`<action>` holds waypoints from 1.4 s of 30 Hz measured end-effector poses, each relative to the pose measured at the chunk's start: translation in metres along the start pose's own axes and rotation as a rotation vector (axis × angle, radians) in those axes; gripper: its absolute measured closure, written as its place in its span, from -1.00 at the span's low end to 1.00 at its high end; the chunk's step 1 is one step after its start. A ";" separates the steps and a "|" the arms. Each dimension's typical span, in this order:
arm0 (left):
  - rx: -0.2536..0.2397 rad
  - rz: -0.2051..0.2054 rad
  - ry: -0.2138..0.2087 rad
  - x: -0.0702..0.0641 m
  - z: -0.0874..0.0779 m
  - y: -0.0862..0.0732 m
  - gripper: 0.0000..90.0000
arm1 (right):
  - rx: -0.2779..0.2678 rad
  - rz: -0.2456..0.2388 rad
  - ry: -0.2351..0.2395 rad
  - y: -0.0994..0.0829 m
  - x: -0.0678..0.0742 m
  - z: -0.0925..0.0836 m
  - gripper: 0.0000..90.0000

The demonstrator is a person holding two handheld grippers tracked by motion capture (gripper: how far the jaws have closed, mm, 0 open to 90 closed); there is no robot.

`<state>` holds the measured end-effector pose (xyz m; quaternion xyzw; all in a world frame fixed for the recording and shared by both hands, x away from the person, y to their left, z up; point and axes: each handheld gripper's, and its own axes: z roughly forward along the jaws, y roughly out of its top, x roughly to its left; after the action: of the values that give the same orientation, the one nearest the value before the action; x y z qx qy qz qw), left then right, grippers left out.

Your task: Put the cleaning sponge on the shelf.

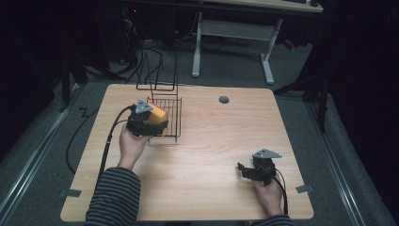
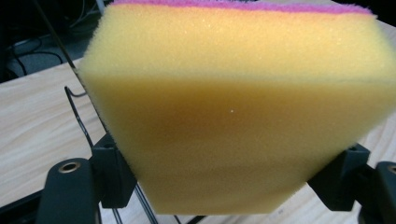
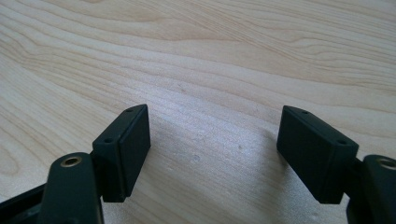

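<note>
Striped sleeves (image 1: 114, 197), black tools (image 1: 248, 171)

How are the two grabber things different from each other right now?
The left gripper squeezes a yellow sponge between its jaws; the right gripper holds nothing, its jaws wide apart. The left gripper is up at the black wire rack; the right gripper sits low over the bare wooden table, nearer the person. Both have black jaws, and a hand holds each.

- Table (image 1: 202, 155): pale wood top with rounded corners.
- Cable hole (image 1: 224, 100): small grey disc near the table's far edge, right of centre.
- White desk (image 1: 235, 28): beyond the far edge, on grey carpet.
- Cables (image 1: 136, 52): tangled on the floor past the far left corner.
</note>
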<state>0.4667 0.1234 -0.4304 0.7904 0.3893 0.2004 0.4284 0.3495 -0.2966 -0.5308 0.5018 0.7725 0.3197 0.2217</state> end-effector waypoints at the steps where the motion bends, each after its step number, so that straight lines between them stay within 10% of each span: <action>1: -0.006 -0.010 -0.006 0.000 0.002 0.000 -0.47 | 0.000 0.000 0.000 0.000 0.000 0.000 -0.42; 42: 0.054 -0.055 0.020 0.011 0.061 -0.008 -0.49 | 0.000 -0.001 -0.001 0.000 0.000 0.000 -0.42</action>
<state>0.5094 0.1026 -0.4708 0.7887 0.4206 0.1857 0.4082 0.3494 -0.2966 -0.5308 0.5017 0.7727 0.3195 0.2220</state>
